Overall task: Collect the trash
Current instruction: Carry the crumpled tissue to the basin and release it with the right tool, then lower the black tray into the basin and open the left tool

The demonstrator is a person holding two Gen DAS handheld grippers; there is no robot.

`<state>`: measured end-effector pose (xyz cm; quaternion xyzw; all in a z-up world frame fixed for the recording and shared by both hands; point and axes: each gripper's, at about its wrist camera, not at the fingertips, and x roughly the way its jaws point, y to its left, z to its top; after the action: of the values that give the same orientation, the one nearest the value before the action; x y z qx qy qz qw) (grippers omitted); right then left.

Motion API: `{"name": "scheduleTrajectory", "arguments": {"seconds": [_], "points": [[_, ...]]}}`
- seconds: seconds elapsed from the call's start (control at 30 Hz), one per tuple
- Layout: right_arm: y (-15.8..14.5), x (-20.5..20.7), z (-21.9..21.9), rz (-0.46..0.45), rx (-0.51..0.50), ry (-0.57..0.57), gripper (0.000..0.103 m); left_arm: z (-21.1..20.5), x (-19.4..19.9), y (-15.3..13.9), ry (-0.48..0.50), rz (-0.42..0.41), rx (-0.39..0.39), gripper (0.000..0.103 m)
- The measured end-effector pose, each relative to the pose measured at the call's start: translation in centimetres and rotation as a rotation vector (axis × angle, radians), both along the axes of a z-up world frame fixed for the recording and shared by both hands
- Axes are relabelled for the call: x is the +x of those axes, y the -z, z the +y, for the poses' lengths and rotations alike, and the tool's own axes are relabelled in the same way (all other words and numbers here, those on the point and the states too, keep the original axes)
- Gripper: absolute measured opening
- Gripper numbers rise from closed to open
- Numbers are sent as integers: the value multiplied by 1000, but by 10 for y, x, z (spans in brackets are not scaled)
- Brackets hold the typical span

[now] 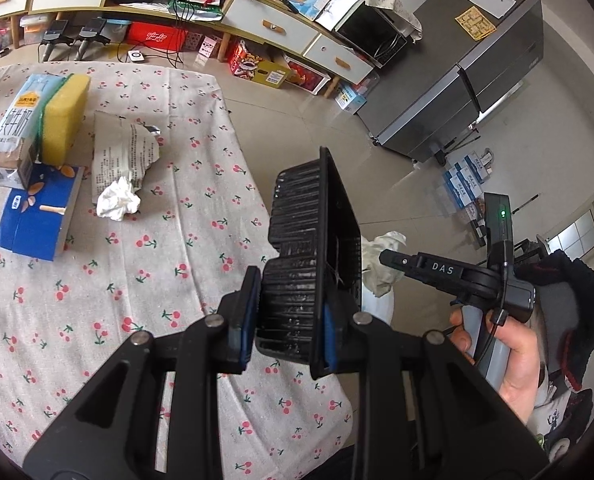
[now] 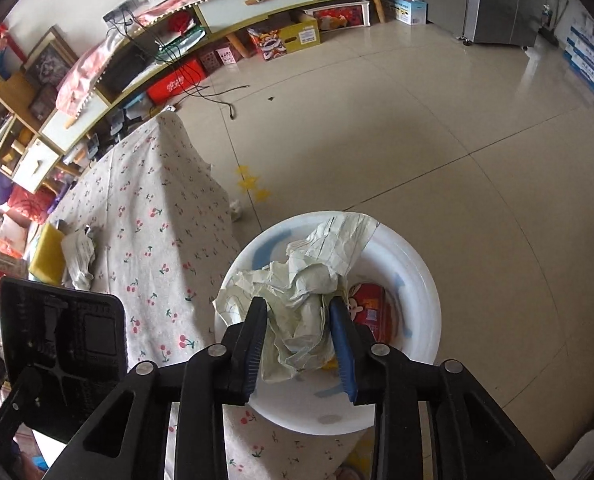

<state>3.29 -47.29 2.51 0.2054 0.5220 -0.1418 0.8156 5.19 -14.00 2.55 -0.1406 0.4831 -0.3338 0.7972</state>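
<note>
My left gripper (image 1: 287,316) is shut on a black plastic tray (image 1: 313,240) and holds it on edge above the table's right side; the tray also shows in the right wrist view (image 2: 63,344). My right gripper (image 2: 299,338) is over a white bin (image 2: 417,280) beside the table, its jaws around a crumpled pale paper (image 2: 305,292); whether they grip it or have released it is unclear. On the cherry-print tablecloth (image 1: 137,280) lie a white tissue wad (image 1: 117,199), a torn printed paper (image 1: 125,152), a milk carton (image 1: 15,132), a yellow sponge (image 1: 65,116) and a blue box (image 1: 37,216).
A red packet (image 2: 371,308) lies in the bin under the paper. A long shelf unit (image 1: 257,20) with drawers and boxes lines the far wall. A grey fridge (image 1: 469,76) stands at the right. Tiled floor (image 2: 417,128) lies beyond the table.
</note>
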Motion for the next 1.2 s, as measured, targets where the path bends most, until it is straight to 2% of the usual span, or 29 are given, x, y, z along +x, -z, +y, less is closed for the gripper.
{"name": "scheduleTrajectory", "arguments": {"seconds": [0.1,0.47,0.57,0.77,0.83,0.9,0.97,1.2], "points": [[-7,-8,-6,-51,25,22,45,-8,1,2,10,4,3,29],[-25,-24,-34,-166,72,176,46,-71,-5,25,85,64,6,29],[-27,-27,-42,-183,84,219,46,-94,-4,38,95,101,6,29],[-28,-33,-54,-201,104,266,47,-134,3,59,107,114,40,30],[-29,-34,-56,-206,105,268,47,-144,5,66,138,137,57,30],[-28,-33,-56,-207,107,265,47,-149,5,70,164,150,83,37],[-28,-32,-55,-210,110,260,47,-143,0,65,175,122,84,56],[-30,-27,-49,-218,107,240,47,-111,3,40,153,41,103,58]]}}
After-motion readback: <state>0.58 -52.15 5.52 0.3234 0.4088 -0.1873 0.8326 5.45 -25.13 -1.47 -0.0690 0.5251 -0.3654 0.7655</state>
